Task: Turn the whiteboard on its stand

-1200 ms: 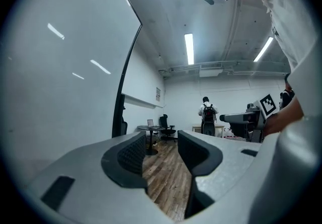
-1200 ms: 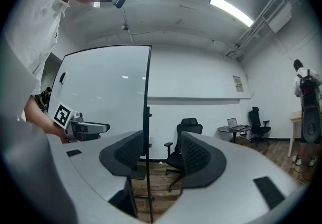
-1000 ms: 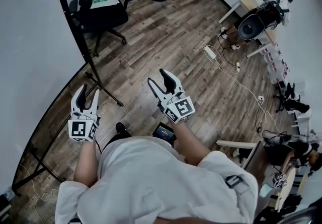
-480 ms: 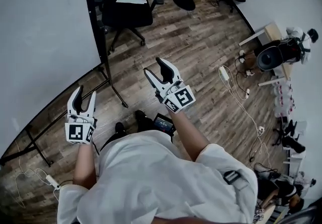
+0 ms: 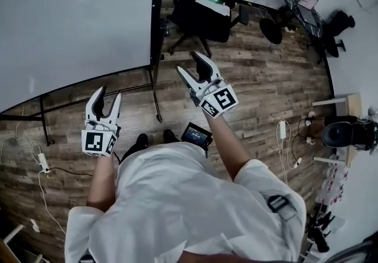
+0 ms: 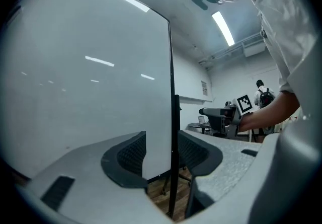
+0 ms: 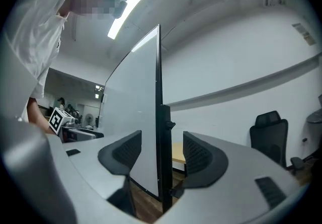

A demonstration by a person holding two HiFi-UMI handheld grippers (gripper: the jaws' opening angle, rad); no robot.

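The whiteboard [image 5: 71, 19] fills the upper left of the head view, with its black side edge and stand post [image 5: 155, 87] running down beside it. My left gripper [image 5: 106, 95] is open in front of the board's lower edge, apart from it. My right gripper [image 5: 190, 62] is open just right of the post; its jaws have just been opening and nothing is between them. In the left gripper view the board [image 6: 90, 92] and its edge show ahead, past the open gripper [image 6: 166, 152]. The right gripper view sees the board [image 7: 136, 117] edge-on, beyond the open gripper [image 7: 162, 152].
A black office chair [image 5: 212, 2] stands behind the board's right edge. The stand's foot bars [image 5: 44, 123] cross the wooden floor at the left. A power strip with cable [image 5: 42, 162] lies at left, another [image 5: 282, 132] at right. A round table [image 5: 298, 5] is far right.
The head view has swung, so the board's black edge now sits near the top centre. My right gripper has moved up toward that edge; the left has shifted a little. Both stay open.
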